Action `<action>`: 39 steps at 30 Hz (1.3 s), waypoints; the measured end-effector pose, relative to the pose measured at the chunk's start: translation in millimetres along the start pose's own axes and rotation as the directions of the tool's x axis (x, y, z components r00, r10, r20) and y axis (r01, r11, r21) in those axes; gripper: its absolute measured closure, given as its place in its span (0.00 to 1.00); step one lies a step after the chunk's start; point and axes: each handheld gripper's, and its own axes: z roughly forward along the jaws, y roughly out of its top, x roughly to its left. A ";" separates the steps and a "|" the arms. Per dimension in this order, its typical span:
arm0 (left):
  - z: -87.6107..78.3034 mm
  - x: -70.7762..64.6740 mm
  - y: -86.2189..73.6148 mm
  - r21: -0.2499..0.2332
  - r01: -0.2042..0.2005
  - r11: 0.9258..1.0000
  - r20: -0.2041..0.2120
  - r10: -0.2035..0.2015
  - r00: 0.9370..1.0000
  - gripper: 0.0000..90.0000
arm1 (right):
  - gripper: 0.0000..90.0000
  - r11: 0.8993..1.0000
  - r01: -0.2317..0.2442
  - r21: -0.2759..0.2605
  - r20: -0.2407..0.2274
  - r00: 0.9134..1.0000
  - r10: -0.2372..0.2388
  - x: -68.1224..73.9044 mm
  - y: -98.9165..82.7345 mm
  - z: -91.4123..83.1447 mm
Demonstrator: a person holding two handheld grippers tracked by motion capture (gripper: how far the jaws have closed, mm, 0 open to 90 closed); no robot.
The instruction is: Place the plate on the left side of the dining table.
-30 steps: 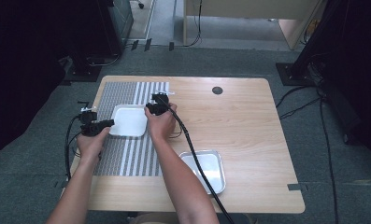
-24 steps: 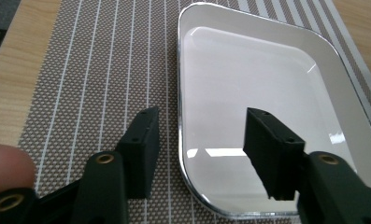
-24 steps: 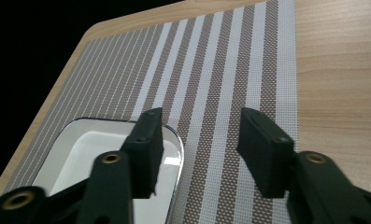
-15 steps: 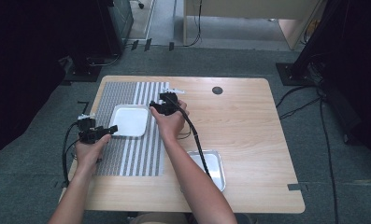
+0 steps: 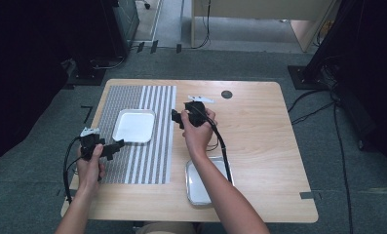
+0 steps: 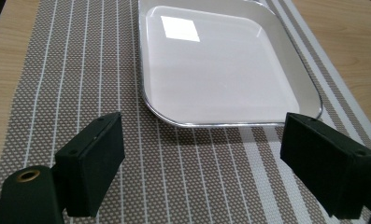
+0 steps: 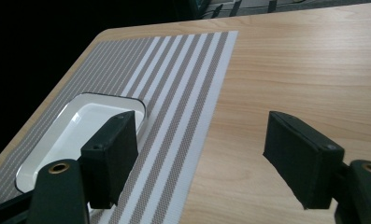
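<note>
We've set the white tray (image 5: 134, 126) on the striped mat (image 5: 154, 161) toward the desk's far-left corner — left gripper (image 5: 114, 146) and right gripper (image 5: 175, 117) both wide, jaws just opening, nothing between them — presumably released.

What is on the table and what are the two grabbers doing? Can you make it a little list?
table: wooden table
mat: striped mat on the table's left part
white tray: white tray lying empty on the mat
second tray: metal tray near the front edge, partly under the right forearm
left gripper: left gripper jaws just opened, nothing between them, pointing at the white tray
right gripper: right gripper jaws just opened, nothing between them, above the mat's right edge
</note>
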 end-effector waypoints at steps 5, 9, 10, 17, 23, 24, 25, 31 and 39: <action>-9.0 -1.1 -9.2 -0.013 0.007 1.000 0.024 -0.007 1.000 0.15 | 0.28 1.000 0.005 0.007 0.001 1.000 -0.005 -12.2 -4.8 -17.2; -15.7 -2.0 -12.7 -0.009 0.003 1.000 0.040 -0.002 0.999 0.13 | 0.28 1.000 0.010 0.002 0.002 1.000 -0.010 -21.2 -9.0 -29.5; -18.7 -3.1 -13.6 -0.015 0.001 1.000 0.043 0.000 0.999 0.12 | 0.28 1.000 0.014 -0.002 0.008 1.000 -0.014 -23.7 -10.3 -32.7; -31.3 -6.8 -26.7 -0.044 -0.007 0.999 0.032 0.008 0.999 0.10 | 0.28 1.000 0.019 -0.017 0.016 1.000 -0.019 -37.7 -21.9 -51.8; -39.0 -10.6 -34.6 -0.049 -0.007 0.999 0.028 0.008 1.000 0.10 | 0.28 0.999 0.034 -0.021 0.017 0.999 -0.034 -49.9 -31.1 -67.8; -40.0 -11.3 -35.5 -0.049 -0.008 0.999 0.028 0.009 1.000 0.10 | 0.28 0.999 0.035 -0.022 0.020 0.999 -0.035 -52.3 -32.2 -70.5; -41.7 -12.6 -37.1 -0.051 -0.004 0.999 0.033 0.006 0.999 0.10 | 0.28 0.999 0.036 -0.023 0.025 0.999 -0.035 -54.3 -33.0 -72.7; -50.1 -15.7 -47.8 -0.051 -0.016 0.999 0.027 0.017 0.999 0.10 | 0.28 0.999 0.025 -0.041 0.050 0.998 -0.023 -71.1 -40.4 -90.1; -58.4 -19.5 -59.0 -0.045 -0.049 0.998 0.019 0.050 0.999 0.03 | 0.28 0.999 0.022 -0.048 0.071 0.997 -0.019 -89.9 -50.7 -109.0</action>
